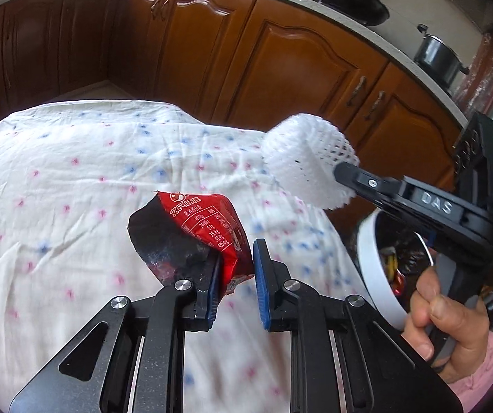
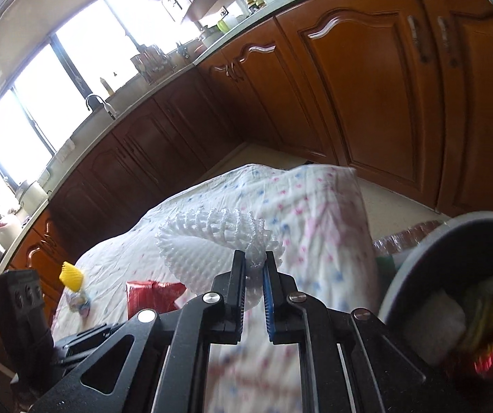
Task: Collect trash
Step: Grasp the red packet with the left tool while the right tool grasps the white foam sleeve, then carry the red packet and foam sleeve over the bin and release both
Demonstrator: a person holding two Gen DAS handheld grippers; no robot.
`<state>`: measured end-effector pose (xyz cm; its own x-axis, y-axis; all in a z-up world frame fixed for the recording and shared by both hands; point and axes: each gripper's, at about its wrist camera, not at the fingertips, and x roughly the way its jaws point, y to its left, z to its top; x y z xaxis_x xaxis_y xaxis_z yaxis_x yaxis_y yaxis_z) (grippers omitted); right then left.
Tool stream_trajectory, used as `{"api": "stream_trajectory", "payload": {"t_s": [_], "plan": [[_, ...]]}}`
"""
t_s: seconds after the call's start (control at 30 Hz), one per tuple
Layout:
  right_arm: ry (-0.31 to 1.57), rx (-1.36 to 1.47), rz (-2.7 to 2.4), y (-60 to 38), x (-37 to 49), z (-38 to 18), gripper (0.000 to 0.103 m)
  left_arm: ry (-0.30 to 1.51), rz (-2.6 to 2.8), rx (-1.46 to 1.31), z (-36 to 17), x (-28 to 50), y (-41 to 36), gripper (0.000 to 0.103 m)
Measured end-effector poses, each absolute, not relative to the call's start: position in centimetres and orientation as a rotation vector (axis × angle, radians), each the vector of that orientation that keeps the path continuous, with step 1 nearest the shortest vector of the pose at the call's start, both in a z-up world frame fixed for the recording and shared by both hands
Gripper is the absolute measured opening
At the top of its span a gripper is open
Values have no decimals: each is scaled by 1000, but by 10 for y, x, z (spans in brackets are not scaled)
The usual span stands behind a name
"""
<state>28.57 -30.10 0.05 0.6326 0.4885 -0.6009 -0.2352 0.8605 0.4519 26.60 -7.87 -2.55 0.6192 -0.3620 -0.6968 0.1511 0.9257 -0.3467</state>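
Observation:
A red and black snack wrapper [image 1: 195, 234] lies crumpled on the white dotted cloth [image 1: 74, 172], its near end between my left gripper's [image 1: 236, 272] fingers. The jaws stand apart with a gap on the right side. My right gripper [image 2: 256, 268] is shut on a white foam fruit net [image 2: 212, 244] and holds it above the cloth's right edge; it also shows in the left wrist view [image 1: 308, 158]. A white-rimmed trash bin [image 1: 377, 268] with several wrappers inside stands at the right, just below the net. The red wrapper [image 2: 153, 294] shows past the right gripper too.
A yellow foam net [image 2: 71, 275] and a small colourful wrapper [image 2: 79, 301] lie on the cloth's far left side. Brown kitchen cabinets [image 1: 281, 62] line the back. A wok [image 1: 353, 0] and a pot [image 1: 436, 58] stand on the counter.

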Motion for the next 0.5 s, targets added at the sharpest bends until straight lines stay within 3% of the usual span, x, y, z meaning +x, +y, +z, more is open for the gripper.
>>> {"api": "stream_trajectory", "payload": {"t_s": [0.5], "plan": [[720, 410, 370, -364, 189, 7, 9, 867, -373, -204, -7, 194, -124, 16]]}}
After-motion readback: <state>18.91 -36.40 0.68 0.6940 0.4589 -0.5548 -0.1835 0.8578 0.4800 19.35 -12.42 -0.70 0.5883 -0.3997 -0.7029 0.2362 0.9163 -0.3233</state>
